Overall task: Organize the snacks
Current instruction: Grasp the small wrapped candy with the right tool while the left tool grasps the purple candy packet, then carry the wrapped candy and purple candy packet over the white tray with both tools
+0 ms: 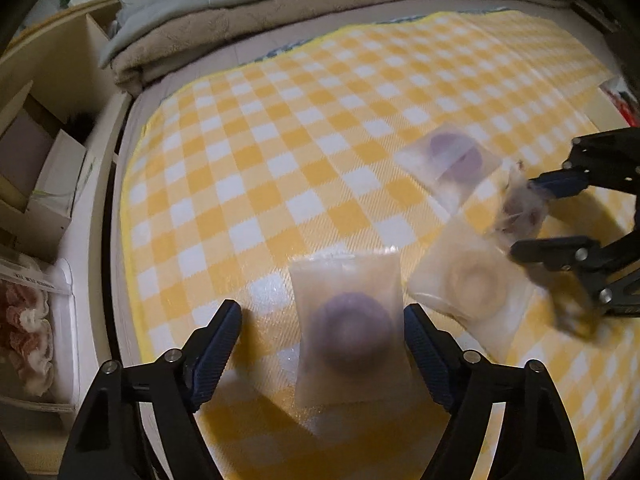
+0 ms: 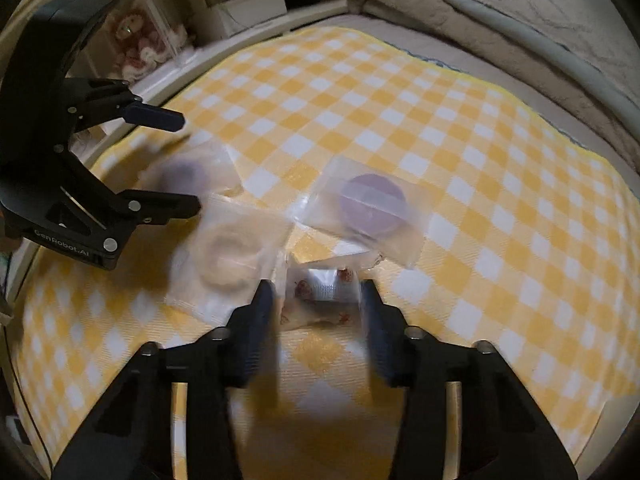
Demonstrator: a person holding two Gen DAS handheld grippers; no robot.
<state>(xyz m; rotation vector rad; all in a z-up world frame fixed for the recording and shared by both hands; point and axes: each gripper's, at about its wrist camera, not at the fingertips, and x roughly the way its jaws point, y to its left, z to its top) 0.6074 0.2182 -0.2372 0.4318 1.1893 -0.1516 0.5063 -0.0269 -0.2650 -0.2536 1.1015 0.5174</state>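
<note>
Several clear snack packets lie on a yellow checked cloth [image 1: 280, 128]. My left gripper [image 1: 322, 316] is open, its jaws on either side of a packet with a purple pastry [image 1: 348, 328], also seen blurred in the right wrist view [image 2: 184, 174]. A cream pastry packet [image 1: 472, 280] [image 2: 228, 256] lies to its right. Another purple pastry packet [image 1: 452, 160] [image 2: 372, 204] lies farther back. My right gripper [image 2: 318, 298] is open around a small clear packet with red print [image 2: 320, 292], also visible in the left wrist view [image 1: 520, 208].
Folded grey blankets [image 1: 280, 12] lie along the far edge of the bed. A shelf with boxes [image 1: 36, 152] and a plush toy in a case [image 2: 136, 40] stands beside the bed. A red and white package [image 1: 620, 100] lies at the cloth's right edge.
</note>
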